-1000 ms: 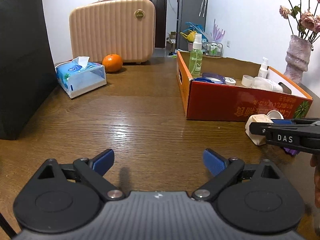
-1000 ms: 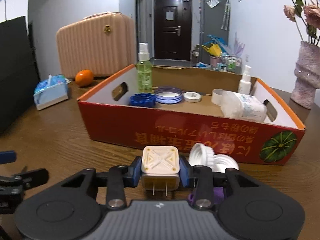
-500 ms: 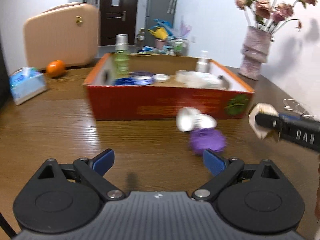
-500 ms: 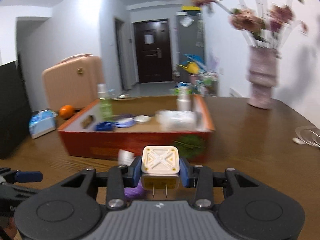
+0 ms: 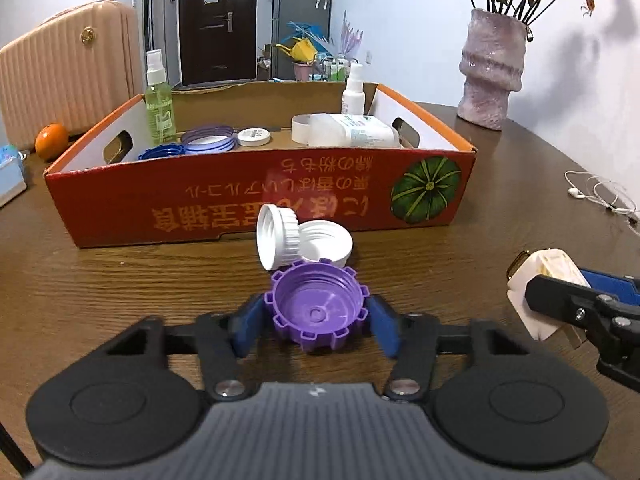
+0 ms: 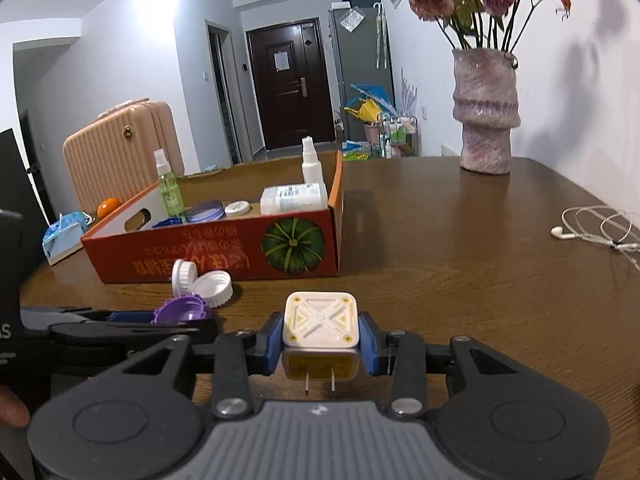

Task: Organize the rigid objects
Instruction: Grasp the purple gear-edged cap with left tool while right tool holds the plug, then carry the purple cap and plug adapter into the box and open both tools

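A purple ridged cap lies open side up on the wooden table, between the blue pads of my left gripper; the jaws stand close around it, with a small gap on the right. Two white caps lie just beyond it, in front of the red cardboard box. My right gripper is shut on a white plug adapter, prongs toward the camera, held above the table to the right of the caps. The adapter also shows in the left wrist view.
The box holds a green spray bottle, a white spray bottle, lids and a lying white bottle. A vase and earphones are at the right; an orange, tissue pack and suitcase at the left.
My left gripper swung right to the caps and narrowed around the purple cap. My right gripper moved right and back with the adapter still held.
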The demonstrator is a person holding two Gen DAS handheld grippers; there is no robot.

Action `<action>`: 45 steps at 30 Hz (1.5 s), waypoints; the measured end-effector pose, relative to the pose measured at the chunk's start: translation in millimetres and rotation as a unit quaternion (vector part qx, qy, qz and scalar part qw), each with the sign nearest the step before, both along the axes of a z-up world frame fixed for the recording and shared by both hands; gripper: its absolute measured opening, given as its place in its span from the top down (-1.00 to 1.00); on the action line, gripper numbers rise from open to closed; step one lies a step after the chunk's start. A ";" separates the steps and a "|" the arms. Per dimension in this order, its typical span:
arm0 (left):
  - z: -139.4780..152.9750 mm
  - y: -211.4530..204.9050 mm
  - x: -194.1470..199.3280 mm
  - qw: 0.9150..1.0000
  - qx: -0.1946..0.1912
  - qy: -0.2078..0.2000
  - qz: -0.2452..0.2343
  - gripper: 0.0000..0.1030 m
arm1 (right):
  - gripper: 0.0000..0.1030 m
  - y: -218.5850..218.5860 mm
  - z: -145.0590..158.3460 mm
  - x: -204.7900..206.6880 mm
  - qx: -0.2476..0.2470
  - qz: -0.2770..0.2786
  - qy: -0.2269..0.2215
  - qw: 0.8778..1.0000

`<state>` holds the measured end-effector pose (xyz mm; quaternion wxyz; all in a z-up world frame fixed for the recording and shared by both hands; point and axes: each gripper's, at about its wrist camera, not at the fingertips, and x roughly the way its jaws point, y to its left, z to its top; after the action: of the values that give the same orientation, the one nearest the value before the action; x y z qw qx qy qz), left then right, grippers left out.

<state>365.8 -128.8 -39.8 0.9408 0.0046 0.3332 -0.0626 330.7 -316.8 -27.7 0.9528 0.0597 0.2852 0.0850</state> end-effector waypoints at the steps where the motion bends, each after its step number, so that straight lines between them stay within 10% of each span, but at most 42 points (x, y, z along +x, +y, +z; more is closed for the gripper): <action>1: -0.5 -0.8 0.2 1.000 0.006 -0.003 -0.004 -0.07 | 0.27 0.5 -1.4 1.2 0.002 0.000 0.002 1.000; 30: 43.8 105.8 -126.4 0.998 -0.017 -0.060 0.024 -0.06 | 0.27 114.6 14.2 -76.2 -0.020 0.097 -0.001 0.995; 38: 60.8 94.0 -94.3 0.996 -0.054 -0.068 -0.036 -0.06 | 0.26 101.8 26.8 -62.0 -0.042 0.084 -0.015 0.995; 45: 89.8 71.8 9.4 0.993 -0.067 -0.054 -0.083 -0.06 | 0.27 69.9 69.2 16.2 -0.056 0.060 -0.058 0.995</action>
<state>375.2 -56.9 50.1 0.9472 -0.0272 0.2752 -0.1621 346.8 -246.9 41.5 0.9629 -0.0159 0.2365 0.1290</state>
